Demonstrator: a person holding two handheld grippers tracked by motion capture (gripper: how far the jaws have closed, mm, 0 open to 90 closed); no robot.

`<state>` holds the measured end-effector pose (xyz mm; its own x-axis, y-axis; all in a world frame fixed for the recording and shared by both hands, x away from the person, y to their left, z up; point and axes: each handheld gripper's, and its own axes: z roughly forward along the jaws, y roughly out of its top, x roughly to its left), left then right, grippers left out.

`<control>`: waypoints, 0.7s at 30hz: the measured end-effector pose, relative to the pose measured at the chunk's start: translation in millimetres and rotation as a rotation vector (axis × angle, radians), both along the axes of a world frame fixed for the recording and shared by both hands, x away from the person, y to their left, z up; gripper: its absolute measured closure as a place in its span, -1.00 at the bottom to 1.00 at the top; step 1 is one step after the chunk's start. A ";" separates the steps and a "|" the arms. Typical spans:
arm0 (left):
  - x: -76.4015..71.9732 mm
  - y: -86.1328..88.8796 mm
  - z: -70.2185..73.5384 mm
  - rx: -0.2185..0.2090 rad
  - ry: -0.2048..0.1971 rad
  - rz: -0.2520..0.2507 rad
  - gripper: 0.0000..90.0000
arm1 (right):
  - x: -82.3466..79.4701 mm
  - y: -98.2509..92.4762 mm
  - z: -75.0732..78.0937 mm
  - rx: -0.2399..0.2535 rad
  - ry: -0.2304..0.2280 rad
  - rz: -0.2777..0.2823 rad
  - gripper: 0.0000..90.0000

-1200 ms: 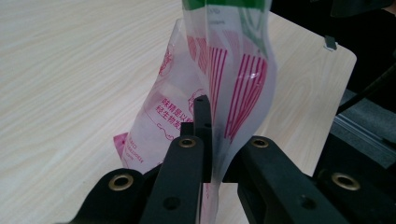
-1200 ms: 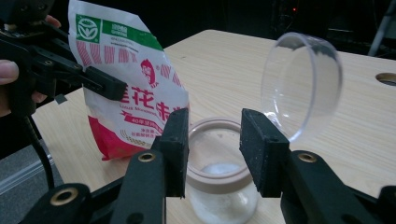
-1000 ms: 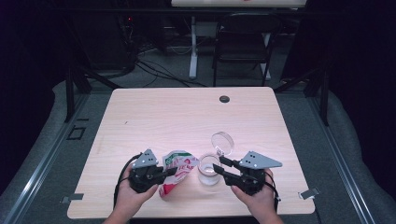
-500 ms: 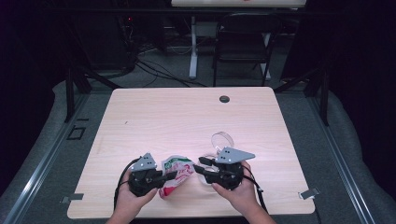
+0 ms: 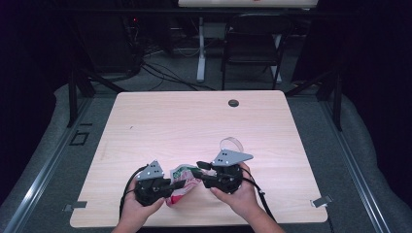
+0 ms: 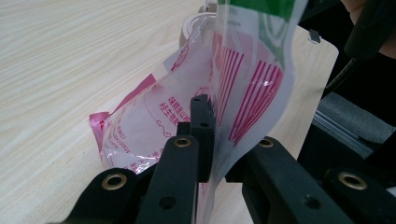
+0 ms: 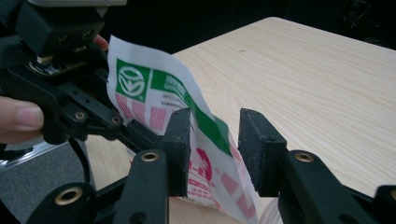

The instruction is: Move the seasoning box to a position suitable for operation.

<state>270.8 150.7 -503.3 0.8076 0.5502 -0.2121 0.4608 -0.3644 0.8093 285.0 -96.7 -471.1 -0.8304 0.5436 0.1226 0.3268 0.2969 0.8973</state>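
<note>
- Left tongs (image 6: 210, 140) are clamped on the thin plastic bag (image 6: 219, 88); the left gripper view, low centre, shows the ridged black pads pinching the film, and the jaws have just eased open slightly with the film between them.
- Right tongs (image 7: 215, 149) stand part open, the bag's edge (image 7: 196, 140) hanging in the gap with the pads apart from it on the right side.
- High view, lower centre, shows both tongs (image 5: 177, 183) (image 5: 201, 171) meeting over the crumpled bag (image 5: 182, 182), near the front edge of the table (image 5: 194, 121).
- High view also shows a clear round lid-like piece (image 5: 232, 143) just behind the right tongs.
- Right gripper view reveals a green band with a white emblem on the bag's top.
- Left gripper view reveals glossy translucent film, pink stripes and pink print.
- Table is pale wood grain, matte, with rounded corners.
</note>
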 end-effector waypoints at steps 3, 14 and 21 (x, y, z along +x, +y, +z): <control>-0.2 -0.3 -0.1 -0.002 0.002 -0.001 0.91 | 0.8 4.8 1.9 -0.008 -0.008 0.008 0.41; 0.6 0.3 -0.3 -0.006 0.016 -0.007 0.91 | 2.7 14.1 2.5 -0.028 -0.008 0.033 0.45; 0.3 0.0 -0.4 -0.009 0.016 -0.004 0.90 | 3.4 14.5 1.6 -0.034 0.005 0.045 0.70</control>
<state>271.1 150.7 -503.6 0.8063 0.5448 -0.2301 0.4722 -0.3588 0.8052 288.3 -82.2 -469.6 -0.8534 0.5097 0.1086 0.3166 0.3416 0.8849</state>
